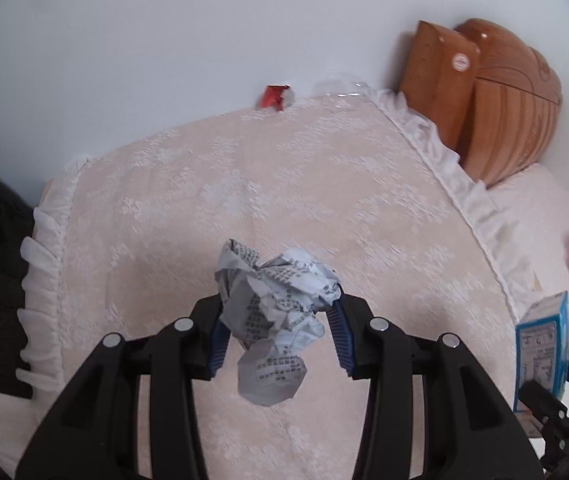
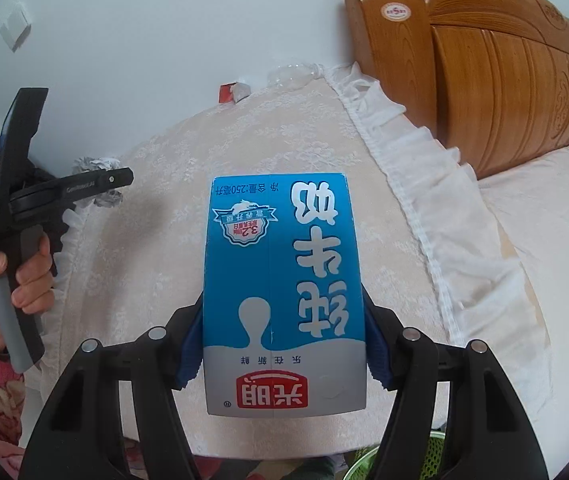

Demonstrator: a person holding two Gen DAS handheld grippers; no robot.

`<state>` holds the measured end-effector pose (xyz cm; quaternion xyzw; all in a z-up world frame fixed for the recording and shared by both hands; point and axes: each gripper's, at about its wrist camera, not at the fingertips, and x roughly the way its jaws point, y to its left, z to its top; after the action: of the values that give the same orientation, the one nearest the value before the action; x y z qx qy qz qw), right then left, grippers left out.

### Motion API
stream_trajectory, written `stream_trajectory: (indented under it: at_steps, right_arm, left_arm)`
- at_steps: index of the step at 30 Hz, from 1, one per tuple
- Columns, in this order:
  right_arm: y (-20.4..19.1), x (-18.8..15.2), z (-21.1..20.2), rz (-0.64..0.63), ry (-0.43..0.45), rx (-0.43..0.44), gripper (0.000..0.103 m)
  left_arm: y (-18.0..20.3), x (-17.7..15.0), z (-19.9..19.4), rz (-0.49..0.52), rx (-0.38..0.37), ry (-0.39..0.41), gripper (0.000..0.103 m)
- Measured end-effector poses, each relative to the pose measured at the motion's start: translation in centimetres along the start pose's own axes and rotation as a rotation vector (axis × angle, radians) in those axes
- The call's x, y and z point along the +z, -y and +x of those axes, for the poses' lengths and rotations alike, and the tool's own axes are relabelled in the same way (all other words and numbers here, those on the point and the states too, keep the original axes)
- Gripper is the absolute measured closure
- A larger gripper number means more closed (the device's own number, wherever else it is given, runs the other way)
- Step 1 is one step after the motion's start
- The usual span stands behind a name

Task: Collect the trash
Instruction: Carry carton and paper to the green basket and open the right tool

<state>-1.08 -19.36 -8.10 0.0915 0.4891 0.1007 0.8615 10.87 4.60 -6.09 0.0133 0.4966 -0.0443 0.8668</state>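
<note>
Left wrist view had the left gripper clamped on a crumpled paper ball, lifted clear above the pink pillow. That wad looked feather-light and squashy, so the blue pads bit into its upper half while a loose tail of it hung below; a pinch through the dense middle seemed the safest hold. Over on the right wrist view, the right gripper was closed on a blue milk carton, pads pressing its two side walls low on the box. Stiff card, smooth print, probably empty and light, so I judged it could dent or slide if squeezed carelessly. Far along the pillow's back edge by the wall lay a red wrapper and a clear plastic bottle, neither collected yet. Room to move looked generous over the pillow; the wooden headboard crowded the right, and a green mesh basket peeked in below the carton.
</note>
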Motion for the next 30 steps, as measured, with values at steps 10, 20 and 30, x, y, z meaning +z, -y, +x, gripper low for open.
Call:
stream_trajectory:
  at_steps: [10, 20, 30]
  right_arm:
    - [4.2, -6.8, -5.4, 0.094, 0.030, -0.053, 0.037]
    - [5.4, -8.8, -7.3, 0.113, 0.061, -0.083, 0.037]
    - [7.3, -10.6, -8.9, 0.165, 0.079, -0.098, 0.037]
  left_arm:
    - [8.5, -8.1, -3.3, 0.146, -0.125, -0.049, 0.061]
    - [12.4, -10.7, -4.8, 0.257, -0.179, -0.062, 0.060]
    - [15.4, -11.9, -5.2, 0.344, -0.213, -0.082, 0.060]
